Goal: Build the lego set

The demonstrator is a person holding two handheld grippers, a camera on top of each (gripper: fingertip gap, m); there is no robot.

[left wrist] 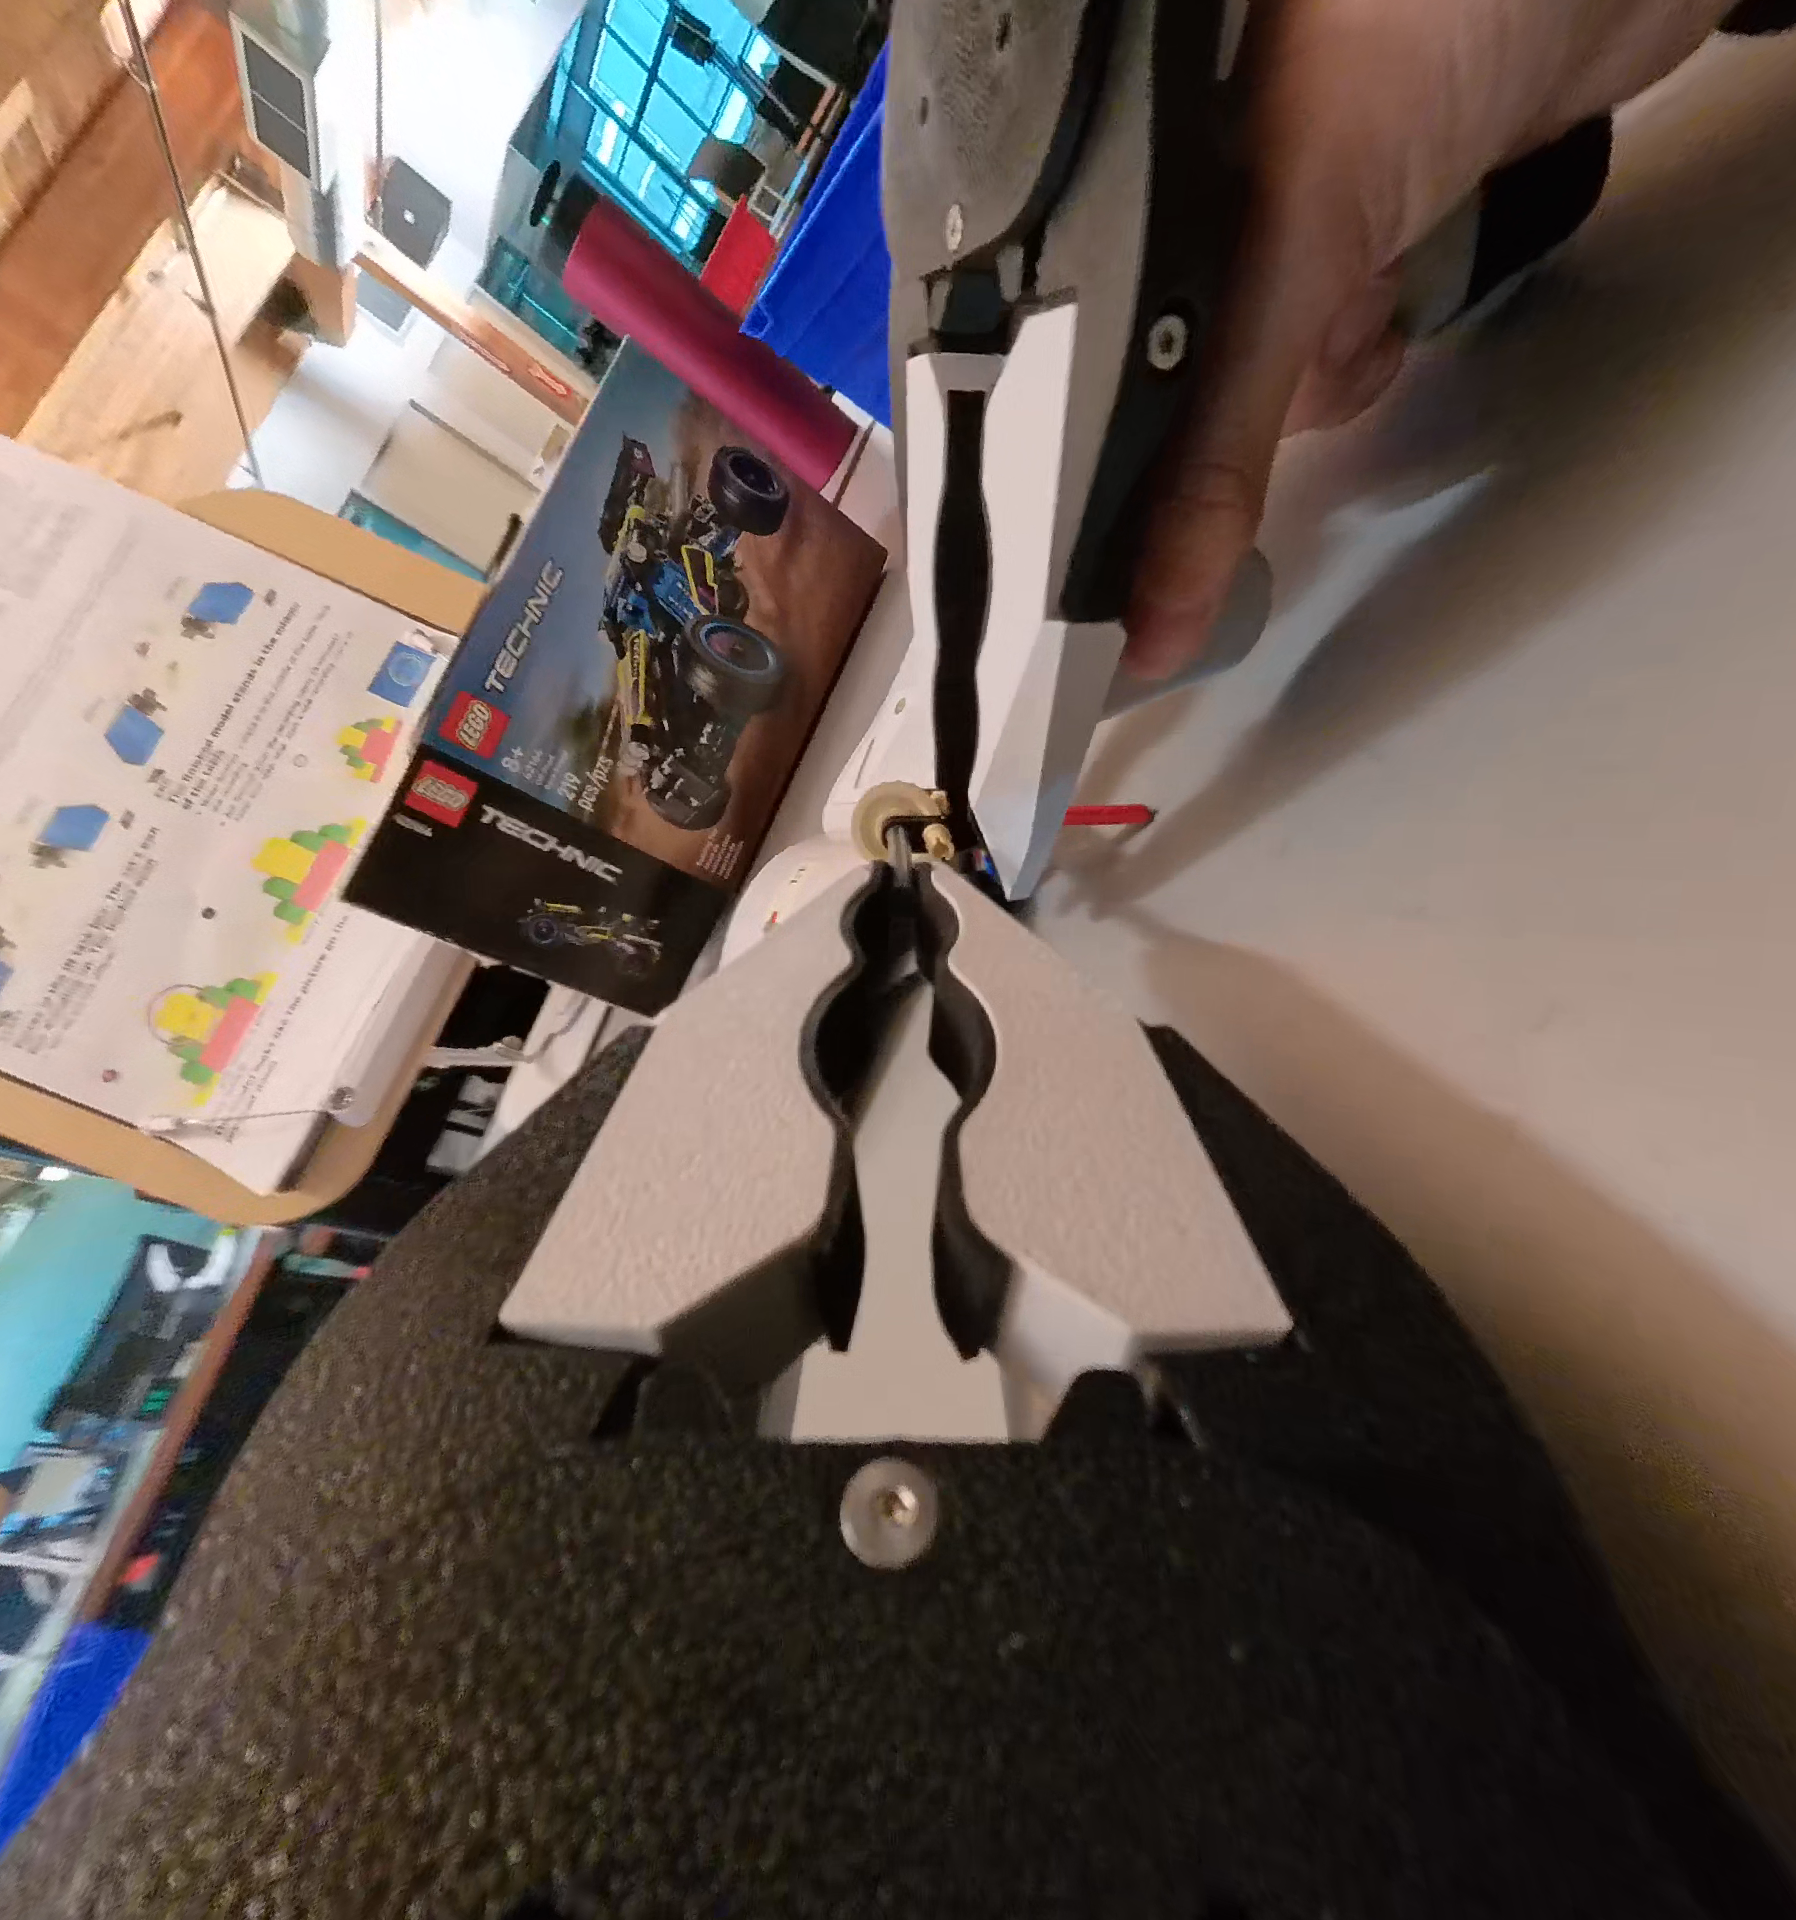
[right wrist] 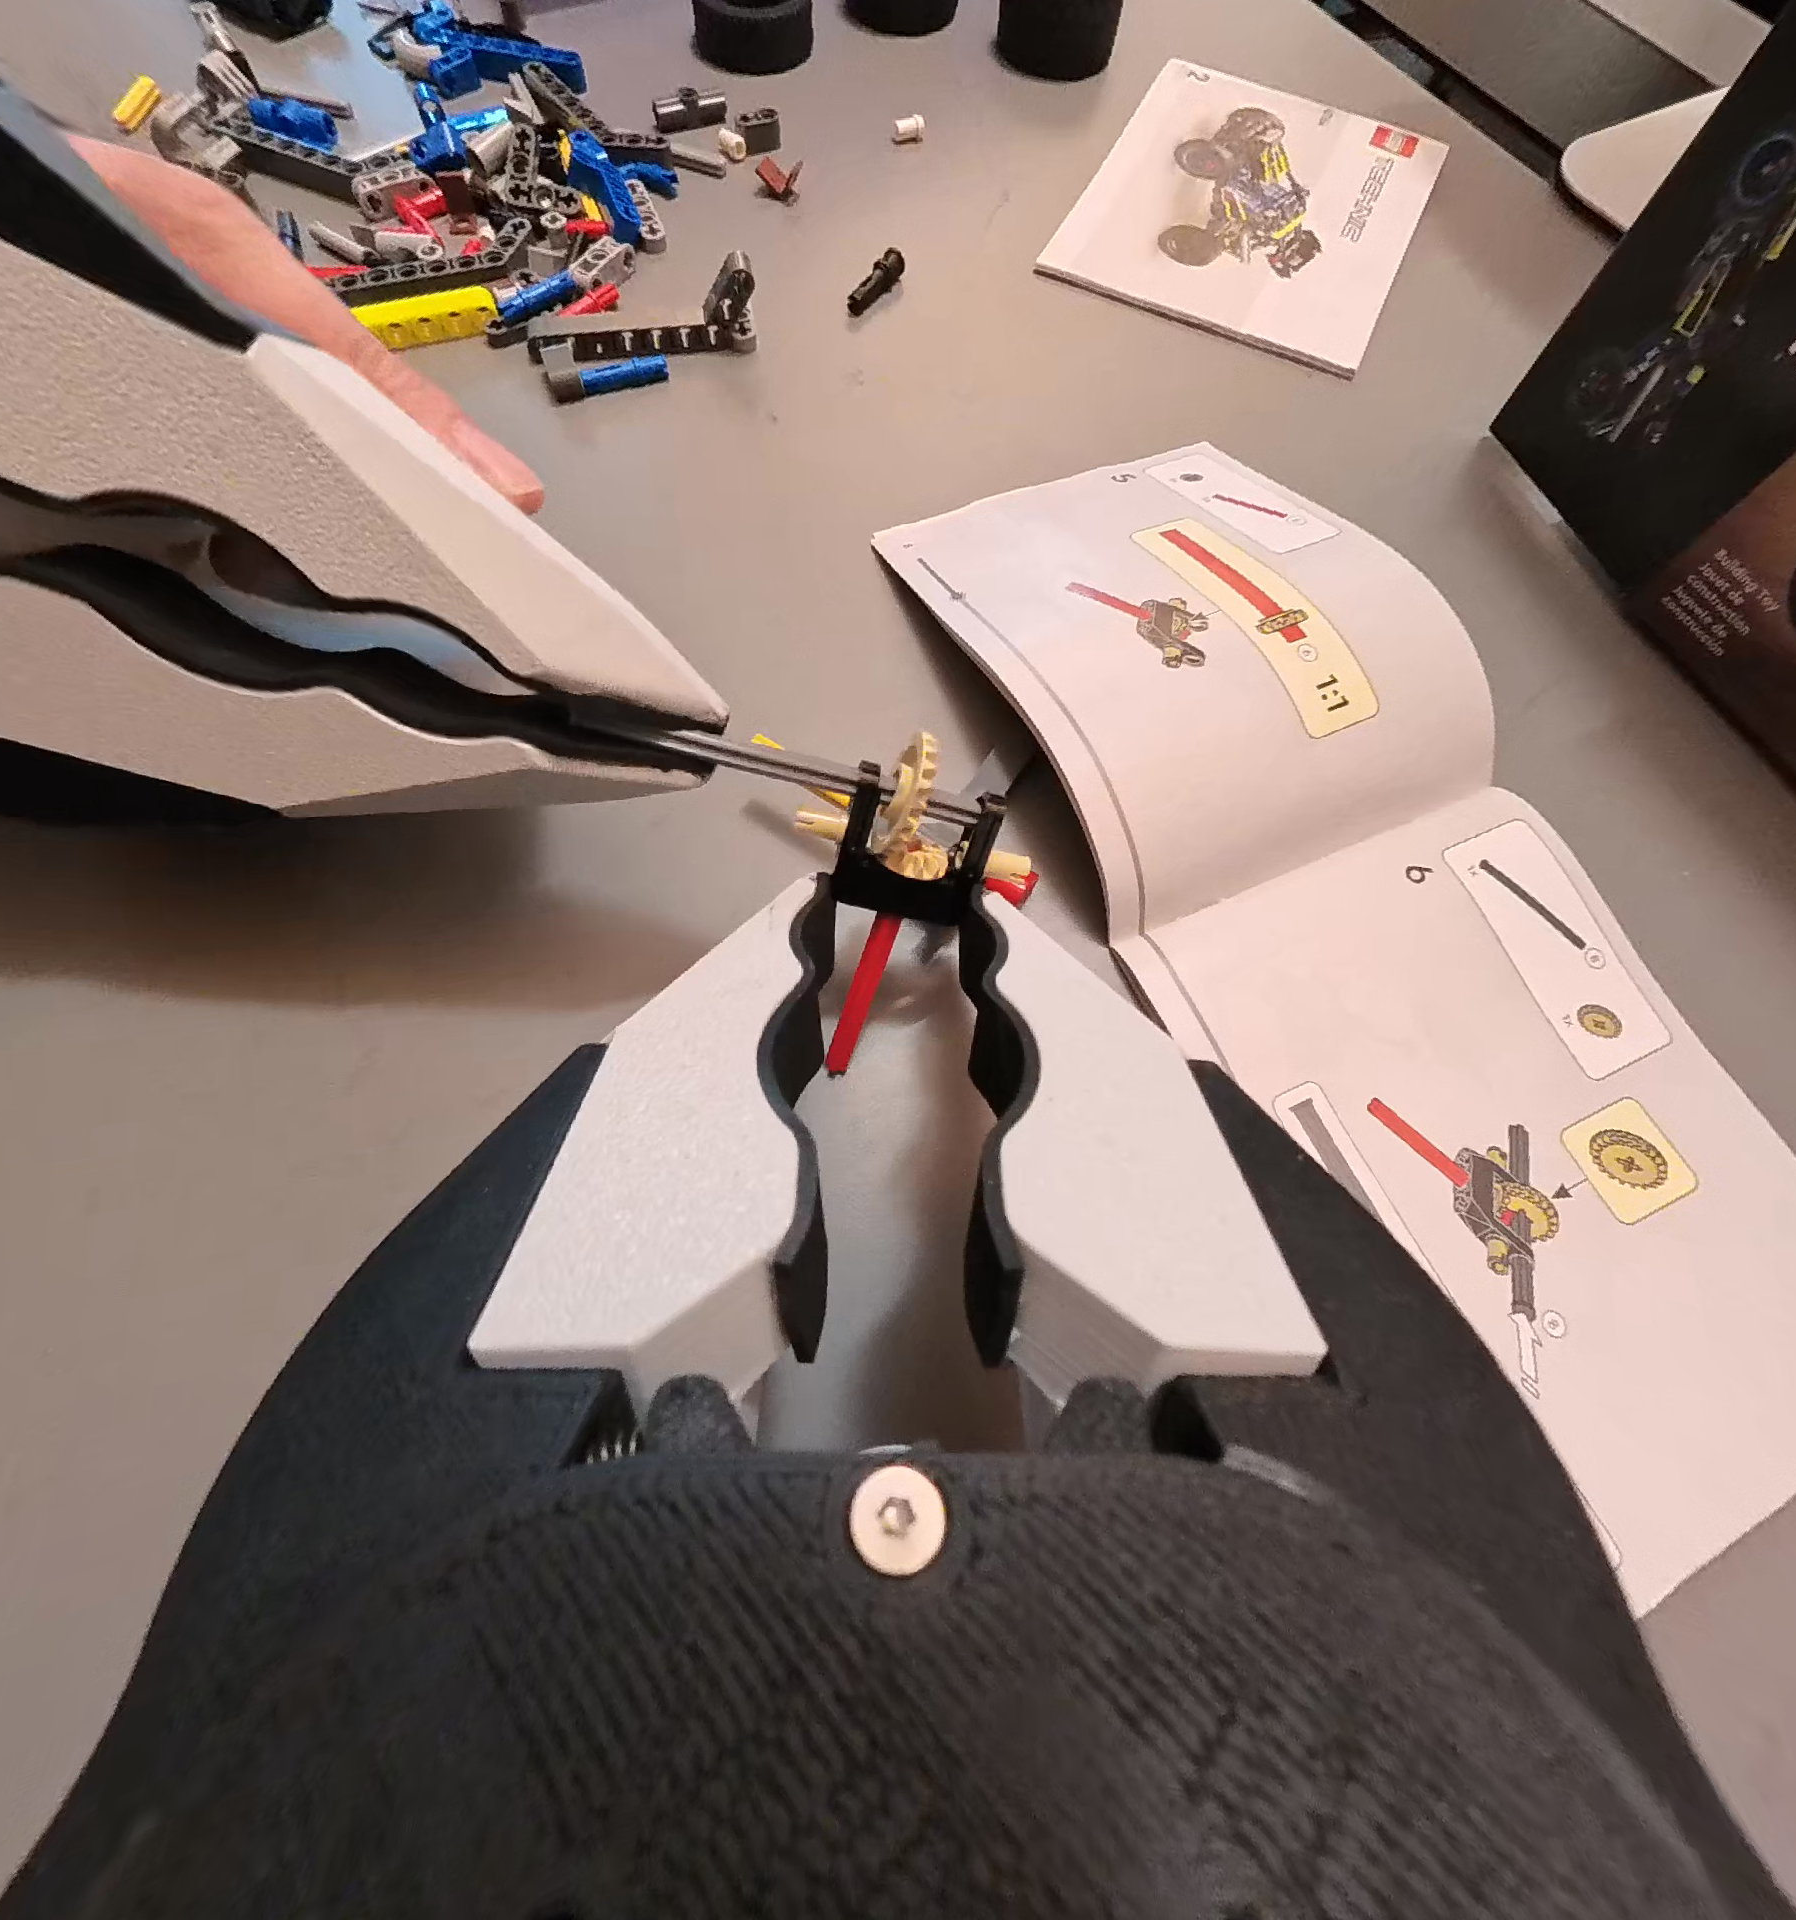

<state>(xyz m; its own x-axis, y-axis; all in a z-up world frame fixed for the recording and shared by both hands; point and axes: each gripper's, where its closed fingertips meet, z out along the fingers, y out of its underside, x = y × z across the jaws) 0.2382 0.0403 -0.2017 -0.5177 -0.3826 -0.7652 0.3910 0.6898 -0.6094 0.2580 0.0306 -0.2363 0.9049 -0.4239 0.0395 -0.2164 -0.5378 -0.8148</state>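
Note:
In the right wrist view my right gripper point(right wrist: 899, 904) is shut on a small black frame point(right wrist: 889, 894), held above the grey table point(right wrist: 250, 1039). A red axle point(right wrist: 863, 987) points back from the frame between my fingers. A tan gear point(right wrist: 915, 764) sits inside the frame. My left gripper point(right wrist: 712, 743) comes in from the left, shut on a thin dark axle point(right wrist: 790, 764) that runs through the frame and the gear. In the left wrist view my left gripper point(left wrist: 904, 883) pinches that axle, with the tan gear point(left wrist: 889, 816) just beyond and the right gripper point(left wrist: 1019, 873) coming down from above.
A pile of loose pieces point(right wrist: 478, 197) lies at the far left, with black tyres point(right wrist: 759, 36) behind it. An open instruction booklet point(right wrist: 1341, 935) lies right of the frame, a second booklet point(right wrist: 1247, 218) farther back. The set box point(right wrist: 1725, 416) stands at the right edge. About 4 cm separates my left fingertips from my right.

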